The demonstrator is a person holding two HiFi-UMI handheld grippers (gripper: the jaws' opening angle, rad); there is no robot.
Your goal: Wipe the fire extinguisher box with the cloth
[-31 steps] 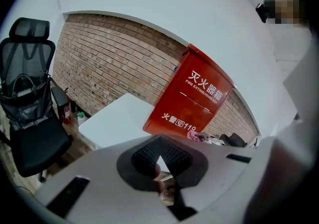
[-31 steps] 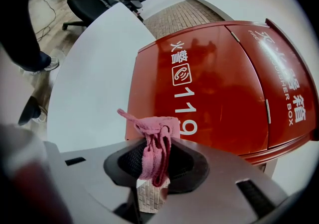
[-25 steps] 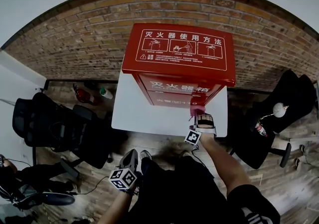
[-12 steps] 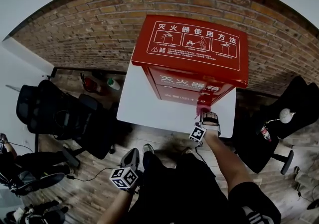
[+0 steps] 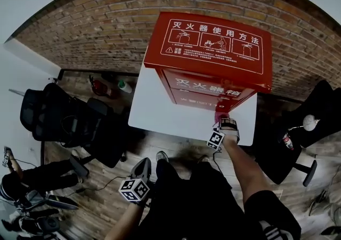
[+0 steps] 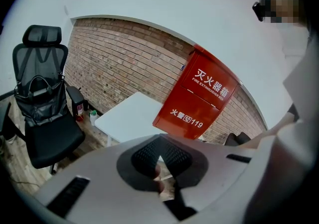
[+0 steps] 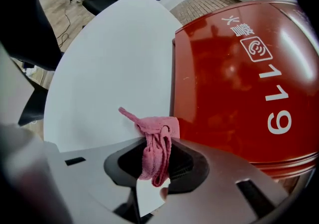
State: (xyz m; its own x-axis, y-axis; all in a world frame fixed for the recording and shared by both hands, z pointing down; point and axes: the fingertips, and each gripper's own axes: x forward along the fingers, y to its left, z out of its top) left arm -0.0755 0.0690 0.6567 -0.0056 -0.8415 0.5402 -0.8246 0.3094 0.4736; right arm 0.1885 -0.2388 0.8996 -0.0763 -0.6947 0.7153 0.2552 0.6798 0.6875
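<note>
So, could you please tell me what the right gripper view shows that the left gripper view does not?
Only the right gripper view shows the pink cloth pinched in the right tool, close to the lower front of the fire extinguisher box. Only the left gripper view shows the black office chair, the brick wall, and the left tool with its jaws together and nothing in them. Both show the fire extinguisher box standing on the white table.

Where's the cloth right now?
Right gripper view: pink cloth is pinched in the right tongs, at the lower front of the red fire extinguisher box, over the white table.
</note>
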